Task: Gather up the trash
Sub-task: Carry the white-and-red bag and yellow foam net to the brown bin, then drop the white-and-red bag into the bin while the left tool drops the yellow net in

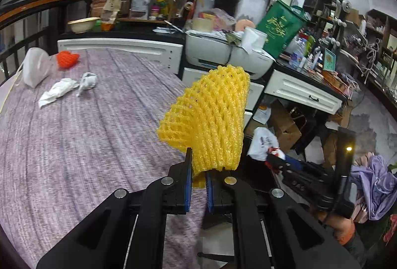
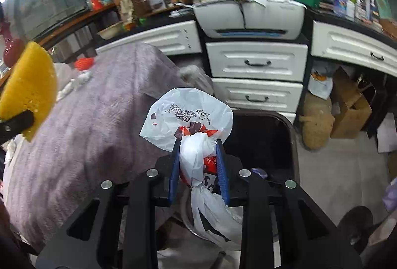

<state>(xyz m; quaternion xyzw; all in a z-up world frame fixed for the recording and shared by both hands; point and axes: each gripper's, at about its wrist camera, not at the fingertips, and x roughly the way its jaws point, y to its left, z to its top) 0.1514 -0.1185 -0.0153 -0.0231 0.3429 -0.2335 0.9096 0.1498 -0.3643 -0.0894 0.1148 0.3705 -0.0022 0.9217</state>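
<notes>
My left gripper [image 1: 198, 164] is shut on a yellow foam fruit net [image 1: 211, 117], held up above the right edge of the purple-covered table [image 1: 86, 140]. The net also shows in the right wrist view [image 2: 29, 90] at the far left. My right gripper [image 2: 198, 145] is shut on a knotted white plastic bag [image 2: 188, 115] with red print, held beside the table over a dark bin [image 2: 260, 135]. On the far table lie an orange foam net [image 1: 67, 58], crumpled white tissues [image 1: 58, 91], a small crumpled wrapper [image 1: 88, 80] and a white bag [image 1: 36, 65].
White drawer cabinets [image 2: 255, 63] with a printer [image 2: 250, 18] on top stand behind the table. A green tote bag [image 1: 280, 26] leans on the cluttered counter. Cardboard boxes [image 2: 349, 105] and a sack sit on the floor at right.
</notes>
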